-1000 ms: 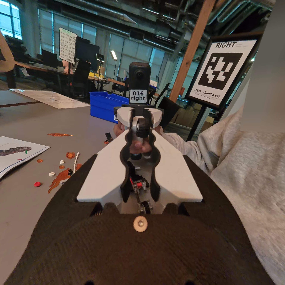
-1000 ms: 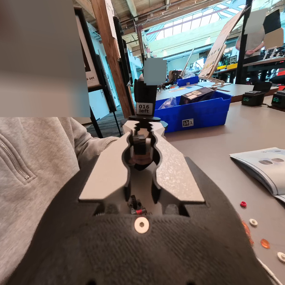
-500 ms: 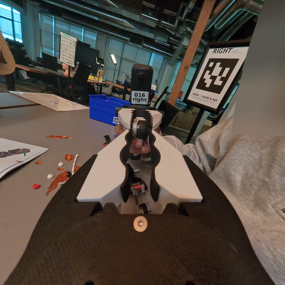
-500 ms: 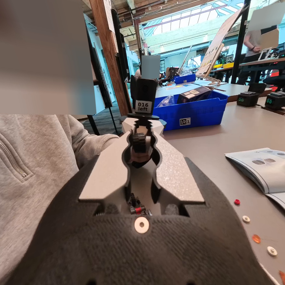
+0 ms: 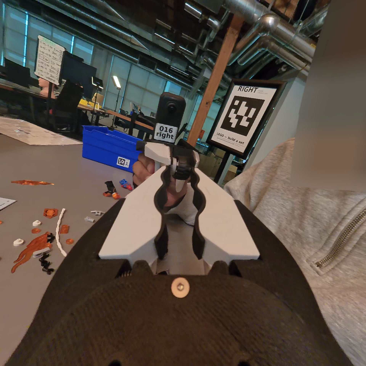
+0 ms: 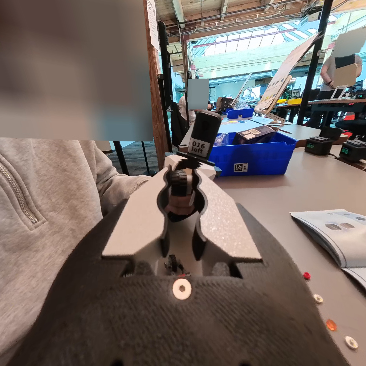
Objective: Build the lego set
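Pieces of orange lego (image 5: 29, 251) and white round bits (image 5: 18, 242) lie loose on the grey table (image 5: 49, 168) in the left wrist view. The left tongs (image 5: 179, 172) are a little spread and pinch nothing. In the right wrist view, the right tongs (image 6: 181, 174) are a little spread too. A small dark lego build (image 6: 175, 266) with a red bit shows low down by their base. Whether it touches them cannot be told. A booklet (image 6: 336, 233) lies nearby.

both grippers (image 5: 179, 172) (image 6: 181, 175) face to face, slightly parted
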A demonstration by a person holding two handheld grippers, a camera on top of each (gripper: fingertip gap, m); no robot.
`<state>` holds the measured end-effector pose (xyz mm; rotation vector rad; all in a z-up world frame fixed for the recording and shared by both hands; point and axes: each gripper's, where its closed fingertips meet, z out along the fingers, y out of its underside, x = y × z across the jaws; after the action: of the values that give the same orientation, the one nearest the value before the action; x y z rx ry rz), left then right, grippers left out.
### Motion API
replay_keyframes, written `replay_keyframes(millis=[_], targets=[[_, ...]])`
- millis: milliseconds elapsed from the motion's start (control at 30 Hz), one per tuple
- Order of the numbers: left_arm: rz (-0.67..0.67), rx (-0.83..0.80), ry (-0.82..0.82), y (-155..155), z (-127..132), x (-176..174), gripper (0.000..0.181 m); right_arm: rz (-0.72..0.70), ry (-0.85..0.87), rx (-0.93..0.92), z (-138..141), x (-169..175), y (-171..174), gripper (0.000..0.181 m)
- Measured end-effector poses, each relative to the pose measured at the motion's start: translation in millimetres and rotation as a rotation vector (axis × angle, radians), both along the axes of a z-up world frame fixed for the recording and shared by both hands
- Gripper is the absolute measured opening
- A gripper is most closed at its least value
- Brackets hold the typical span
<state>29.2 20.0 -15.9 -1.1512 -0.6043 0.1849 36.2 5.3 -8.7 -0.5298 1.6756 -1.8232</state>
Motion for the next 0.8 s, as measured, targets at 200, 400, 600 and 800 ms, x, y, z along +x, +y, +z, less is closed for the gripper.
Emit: replay_keyframes(millis=[200,400,600,800], targets=[[-0.009,0.008,0.001,0.4,0.8,0.6,0.017,-0.01,0.01,-0.009,0.6,0.3,0.3,0.016],[-0.005,0.011,0.01,-0.1,1.6,0.8,0.013,-0.02,0.02,-0.016,0.9,0.9,-0.3,0.012],[0.03,0.006,0.016,0.9,0.4,-3.3,0.016,-0.028,-0.003,-0.024,3.7,-3.2,-1.2,0.012],[0.042,-0.009,-0.005,5.3,-4.2,-7.9,0.021,-0.008,-0.07,-0.045,8.8,-6.4,-0.4,0.013]])
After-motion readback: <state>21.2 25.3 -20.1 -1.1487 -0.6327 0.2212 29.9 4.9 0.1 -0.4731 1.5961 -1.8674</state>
